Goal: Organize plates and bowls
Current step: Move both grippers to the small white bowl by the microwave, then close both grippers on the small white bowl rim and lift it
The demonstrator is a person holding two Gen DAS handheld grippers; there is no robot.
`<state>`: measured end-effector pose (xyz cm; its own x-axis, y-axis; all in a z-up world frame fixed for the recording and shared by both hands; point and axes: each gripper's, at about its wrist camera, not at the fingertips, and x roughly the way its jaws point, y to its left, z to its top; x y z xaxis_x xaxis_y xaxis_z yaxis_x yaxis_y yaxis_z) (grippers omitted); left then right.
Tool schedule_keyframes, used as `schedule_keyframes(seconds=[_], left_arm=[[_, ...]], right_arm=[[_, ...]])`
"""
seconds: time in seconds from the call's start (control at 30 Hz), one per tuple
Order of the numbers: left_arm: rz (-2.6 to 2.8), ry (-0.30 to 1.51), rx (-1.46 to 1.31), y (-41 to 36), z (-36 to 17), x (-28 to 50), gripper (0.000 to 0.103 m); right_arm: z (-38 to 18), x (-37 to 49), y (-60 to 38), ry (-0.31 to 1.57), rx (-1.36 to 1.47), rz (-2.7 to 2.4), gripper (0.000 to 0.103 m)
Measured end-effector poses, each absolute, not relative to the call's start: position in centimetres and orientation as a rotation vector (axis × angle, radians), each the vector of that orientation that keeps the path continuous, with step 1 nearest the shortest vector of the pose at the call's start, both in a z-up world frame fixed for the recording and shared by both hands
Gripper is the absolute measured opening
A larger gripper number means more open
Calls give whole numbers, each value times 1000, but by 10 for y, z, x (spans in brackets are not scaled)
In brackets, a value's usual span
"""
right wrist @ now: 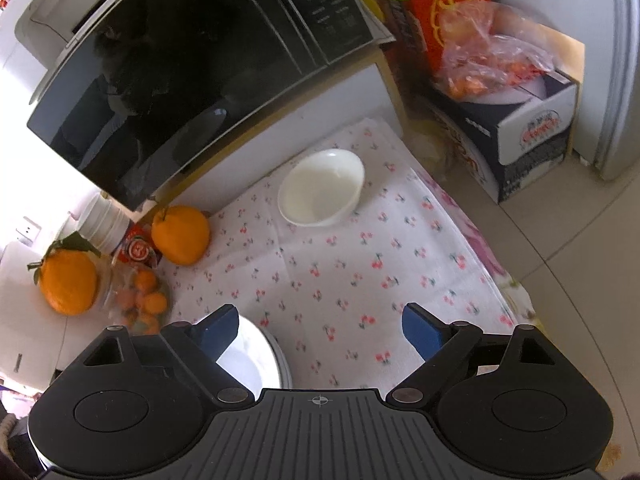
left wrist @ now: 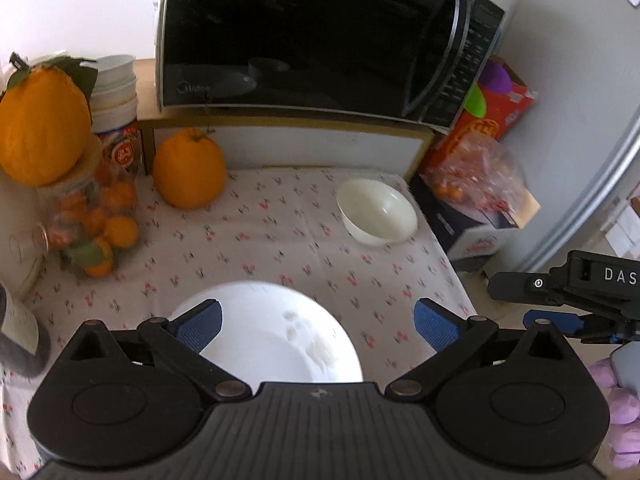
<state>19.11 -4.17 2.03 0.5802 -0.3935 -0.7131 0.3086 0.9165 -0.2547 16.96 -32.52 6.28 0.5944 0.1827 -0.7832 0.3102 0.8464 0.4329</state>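
Observation:
A white plate (left wrist: 276,336) lies on the cherry-print cloth near the front, right under my left gripper (left wrist: 316,326), which is open with its blue pads to either side above it. The plate also shows in the right wrist view (right wrist: 256,356). A white bowl (left wrist: 376,212) stands upright near the table's far right corner; it also shows in the right wrist view (right wrist: 322,188). My right gripper (right wrist: 318,326) is open and empty over the cloth, well short of the bowl. It shows at the right edge of the left wrist view (left wrist: 560,304).
A black microwave (left wrist: 320,40) sits on a wooden shelf at the back. A large orange (left wrist: 188,174), a jar of small oranges (left wrist: 92,216) topped by another orange, and stacked white tubs (left wrist: 114,88) stand at the left. Boxes and a bag (left wrist: 476,184) sit beyond the table's right edge.

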Motion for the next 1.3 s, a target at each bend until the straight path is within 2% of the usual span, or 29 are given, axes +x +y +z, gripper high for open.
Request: schedule_keyframes(seconds=[0.23,0.53,0.73,1.03,1.13,1.2,1.3], left_arm=[[-384,829,-166,-39,14,227,103],[-372,819,-252,-68,-11,267,102],[-383,836,-332,-89,-35,288,97],[-397,852,-502,-101,-67,304,79],[-401,857,-526,-105,-76,307,70],[-403,859,-538,-107,-81,308,60],[-401,853,-550,-109,-86,311,52]], right_arm=[[48,214,-326,962,582,-62,91],[2,268,-355,998,684,-112,91],[-24,294,-376,991,765,-160,91],[-51,312,-395,906,833,-161,91],[-55,316,-395,864,816,-163,90],[-59,319,-395,841,813,-163,84],[-64,321,-396,823,825,-162,72]])
